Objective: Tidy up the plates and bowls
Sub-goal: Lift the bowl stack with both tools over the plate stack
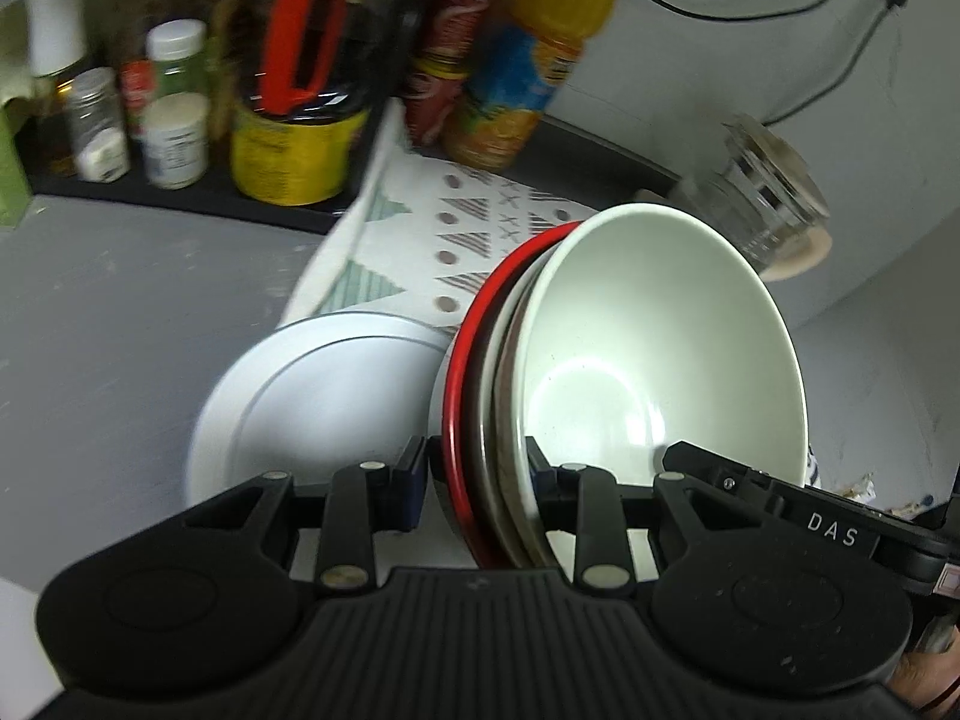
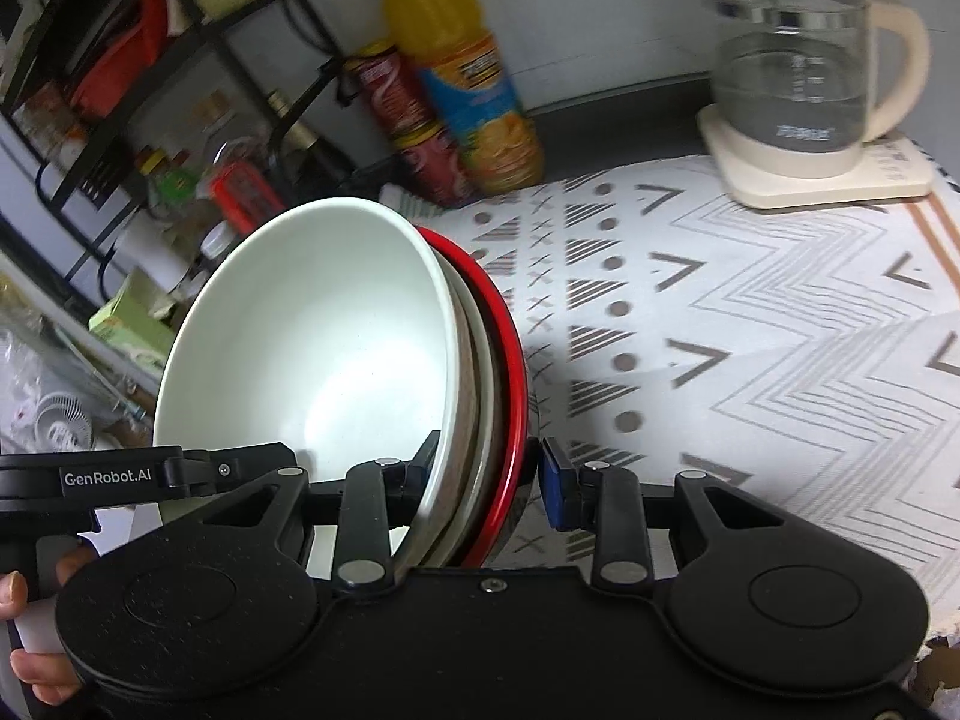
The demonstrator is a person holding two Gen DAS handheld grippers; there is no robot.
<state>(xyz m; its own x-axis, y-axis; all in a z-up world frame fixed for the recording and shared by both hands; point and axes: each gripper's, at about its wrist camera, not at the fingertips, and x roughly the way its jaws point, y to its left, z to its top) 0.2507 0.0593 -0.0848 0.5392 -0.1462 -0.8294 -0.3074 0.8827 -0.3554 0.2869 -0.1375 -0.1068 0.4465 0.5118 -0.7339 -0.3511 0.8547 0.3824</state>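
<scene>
Item: bowl stack [image 1: 600,384], nested — white bowl [image 1: 654,348] innermost, a beige one behind it, red bowl [image 1: 465,372] outermost. Held tipped on edge between both grippers, seemingly off the desk, above the patterned cloth [image 2: 750,324]

Left gripper [image 1: 477,480]: jaws part open, straddling the stack's rim at one side, one pad by the red bowl, the other inside the white bowl. The inner pad appears to touch; a sliver of gap shows at the red side, so whether it clamps firmly I cannot tell

Right gripper [image 2: 486,474]: jaws part open, straddling the rim on the opposite side. Left pad sits against the white bowl's inside; the blue right pad [image 2: 555,489] stands just apart from the red rim, so this one looks loose, not gripping

Nearby: white plate [image 1: 312,396] flat on the desk, just beside the stack, at the cloth's edge. Kettle [image 2: 798,72] at the cloth's far corner. Bottles [image 1: 528,60] and jars along the back edge

Step in hand, as judged: carrying or setting down the stack. To do it well:
- level the stack before lowering, as tilted bowls may slide out of one another
- keep both grippers moving together, at equal height
- keep one side gripped until the base rests flat
- steer clear of the plate and kettle
</scene>
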